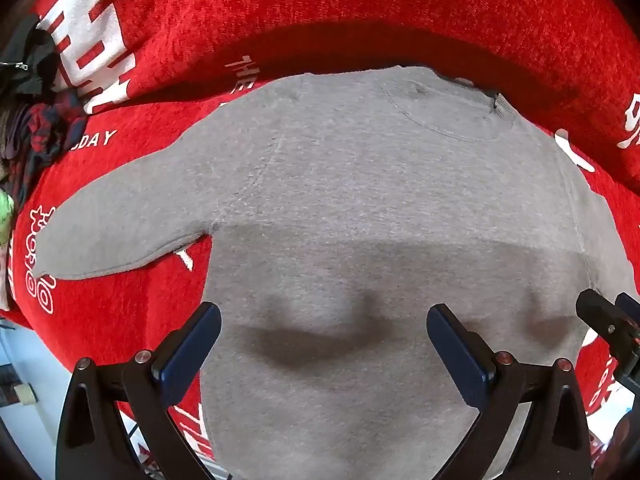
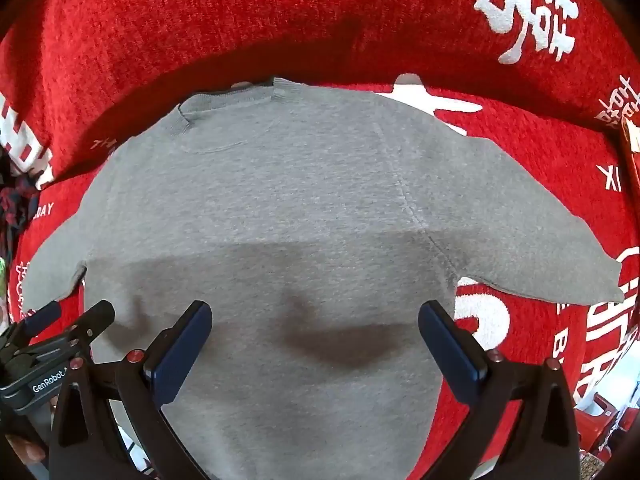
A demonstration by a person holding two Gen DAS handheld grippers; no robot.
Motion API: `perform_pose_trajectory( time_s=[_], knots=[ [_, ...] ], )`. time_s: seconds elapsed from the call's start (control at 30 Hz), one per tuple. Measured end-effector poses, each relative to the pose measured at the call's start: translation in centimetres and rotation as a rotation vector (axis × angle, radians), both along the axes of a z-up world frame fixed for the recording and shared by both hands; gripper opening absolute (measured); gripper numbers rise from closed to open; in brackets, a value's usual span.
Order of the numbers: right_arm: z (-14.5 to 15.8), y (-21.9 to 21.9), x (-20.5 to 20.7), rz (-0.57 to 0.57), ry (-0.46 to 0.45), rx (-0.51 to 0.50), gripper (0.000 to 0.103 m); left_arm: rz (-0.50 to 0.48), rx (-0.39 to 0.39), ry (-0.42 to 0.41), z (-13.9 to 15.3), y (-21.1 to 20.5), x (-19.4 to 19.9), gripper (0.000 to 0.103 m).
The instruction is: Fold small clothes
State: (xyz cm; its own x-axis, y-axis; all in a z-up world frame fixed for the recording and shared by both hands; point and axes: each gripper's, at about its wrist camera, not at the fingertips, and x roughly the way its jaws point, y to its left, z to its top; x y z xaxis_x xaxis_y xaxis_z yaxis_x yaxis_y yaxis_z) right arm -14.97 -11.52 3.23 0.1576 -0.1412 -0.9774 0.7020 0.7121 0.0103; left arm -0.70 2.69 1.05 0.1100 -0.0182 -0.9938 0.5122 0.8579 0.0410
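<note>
Grey sweater [image 1: 360,200] lies flat, sleeves out, on the red blanket [image 1: 320,12]; my left gripper [image 1: 324,344] and right gripper [image 2: 316,340] hover spread wide above it, holding nothing.

Both wrist views close above, facing forward, sharing the grey sweater [image 1: 360,200], side by side

A: From my left claw's camera, the grey sweater [image 1: 360,208] loses its hem at the bottom edge, and its right sleeve runs off the frame's right side.

B: And that dark bundle [image 1: 36,128] far left?

A: Cropped; I can't identify it.
</note>
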Motion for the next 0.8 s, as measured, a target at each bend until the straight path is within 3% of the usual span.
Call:
perform_pose_trajectory(
  time_s=[0.8],
  knots=[
    [-0.02,-0.20,0.10,-0.005,-0.008,0.006,0.103,-0.008,0.003,0.002,-0.15,0.16,0.33,0.103]
  ],
)
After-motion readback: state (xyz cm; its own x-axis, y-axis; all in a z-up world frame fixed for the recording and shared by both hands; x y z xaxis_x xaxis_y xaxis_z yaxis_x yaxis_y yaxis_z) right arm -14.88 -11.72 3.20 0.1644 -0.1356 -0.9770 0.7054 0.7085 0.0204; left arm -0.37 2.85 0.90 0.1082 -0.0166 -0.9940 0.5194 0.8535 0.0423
